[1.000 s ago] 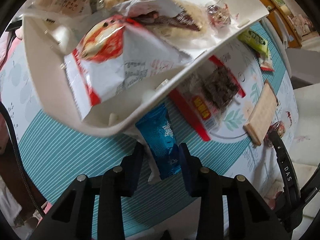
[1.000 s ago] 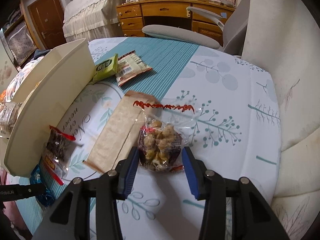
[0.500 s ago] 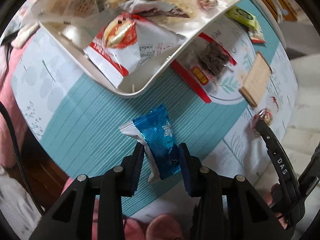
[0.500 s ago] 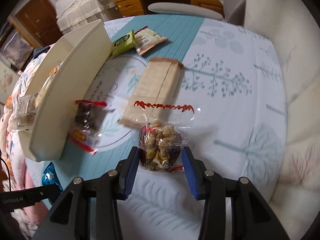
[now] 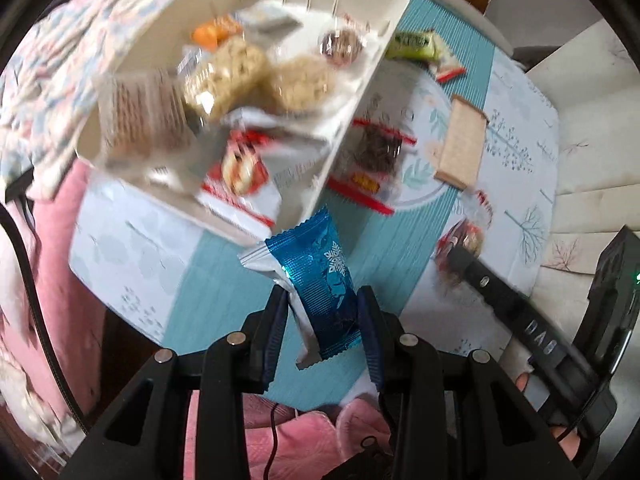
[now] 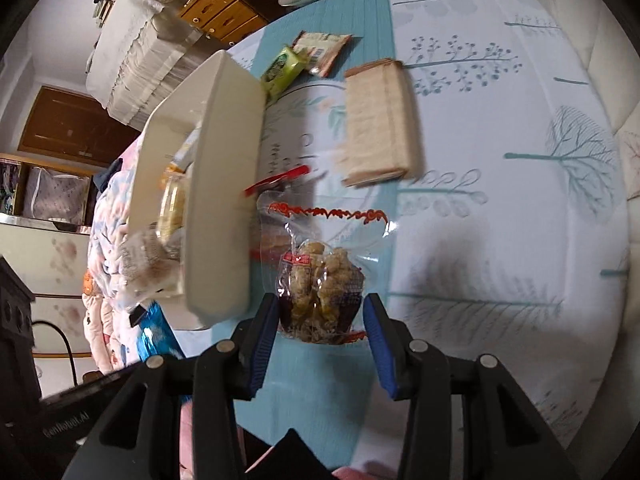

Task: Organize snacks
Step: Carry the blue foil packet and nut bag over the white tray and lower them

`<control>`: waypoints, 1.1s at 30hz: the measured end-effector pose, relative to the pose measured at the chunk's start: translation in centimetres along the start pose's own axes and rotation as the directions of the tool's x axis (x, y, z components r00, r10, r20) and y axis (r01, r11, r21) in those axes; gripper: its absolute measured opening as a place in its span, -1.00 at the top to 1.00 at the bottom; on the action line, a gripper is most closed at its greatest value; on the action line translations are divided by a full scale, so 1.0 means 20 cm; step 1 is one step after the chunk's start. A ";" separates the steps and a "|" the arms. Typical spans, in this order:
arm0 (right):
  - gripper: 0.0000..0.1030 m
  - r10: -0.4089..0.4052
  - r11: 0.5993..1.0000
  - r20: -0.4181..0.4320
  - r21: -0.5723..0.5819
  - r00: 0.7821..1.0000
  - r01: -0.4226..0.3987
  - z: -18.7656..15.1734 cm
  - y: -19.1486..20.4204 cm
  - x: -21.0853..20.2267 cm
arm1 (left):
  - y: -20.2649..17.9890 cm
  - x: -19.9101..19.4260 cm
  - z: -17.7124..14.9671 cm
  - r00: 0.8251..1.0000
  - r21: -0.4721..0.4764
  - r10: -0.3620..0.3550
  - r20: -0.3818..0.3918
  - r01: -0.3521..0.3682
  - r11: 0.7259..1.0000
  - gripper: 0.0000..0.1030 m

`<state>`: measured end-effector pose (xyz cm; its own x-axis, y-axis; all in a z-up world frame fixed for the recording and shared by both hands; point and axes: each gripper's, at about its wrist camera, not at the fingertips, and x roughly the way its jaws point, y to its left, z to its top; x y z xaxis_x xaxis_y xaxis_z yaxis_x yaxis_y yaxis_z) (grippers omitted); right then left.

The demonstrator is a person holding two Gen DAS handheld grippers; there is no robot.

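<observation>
The left gripper (image 5: 322, 306) is clamped on a blue snack packet (image 5: 320, 284), held above the table (image 5: 224, 276) near the corner of the white tray (image 5: 344, 140). The right gripper (image 6: 318, 316) grips a clear bag of puffed snacks (image 6: 322, 284) beside the tray's outer wall. The tray holds what look like rice cakes (image 5: 256, 76), blurred. A cracker pack (image 6: 378, 124) lies on the table.

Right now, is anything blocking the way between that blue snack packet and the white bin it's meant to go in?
Nothing visible does. The left tool holds the blue packet lifted off the table, just outside the white bin's near wall. The bin is open-topped; its snacks leave bare floor near the far wall.
</observation>
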<state>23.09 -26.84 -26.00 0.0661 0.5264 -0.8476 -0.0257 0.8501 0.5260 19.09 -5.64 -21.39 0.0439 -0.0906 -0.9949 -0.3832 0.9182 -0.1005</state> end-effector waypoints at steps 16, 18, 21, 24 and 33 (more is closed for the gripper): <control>0.14 -0.029 0.991 0.187 0.133 0.982 0.004 -0.05 0.41 -0.01 | 0.20 -0.17 0.30 0.991 0.300 -0.025 0.128 -0.015 0.954 0.34; 0.14 -0.011 0.989 0.225 0.147 0.974 -0.023 -0.06 0.46 -0.01 | 0.24 -0.19 0.34 0.988 0.328 -0.032 0.153 -0.020 0.944 0.34; 0.14 -0.004 0.986 0.276 0.160 0.961 -0.042 -0.07 0.55 0.02 | 0.30 -0.21 0.41 0.979 0.372 -0.043 0.199 -0.035 0.927 0.34; 0.14 0.002 0.984 0.316 0.167 0.949 -0.057 -0.07 0.62 0.05 | 0.39 -0.24 0.48 0.972 0.387 -0.091 0.215 0.001 0.922 0.34; 0.14 0.017 0.988 0.395 0.135 0.919 -0.077 -0.04 0.82 0.13 | 0.58 -0.34 0.62 0.922 0.463 -0.227 0.313 0.061 0.885 0.34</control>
<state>22.00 -11.56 -19.74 0.4541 0.4931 -0.7420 0.1044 0.7977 0.5940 25.77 10.38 -15.71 0.4162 -0.1711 -0.8930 0.0905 0.9850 -0.1466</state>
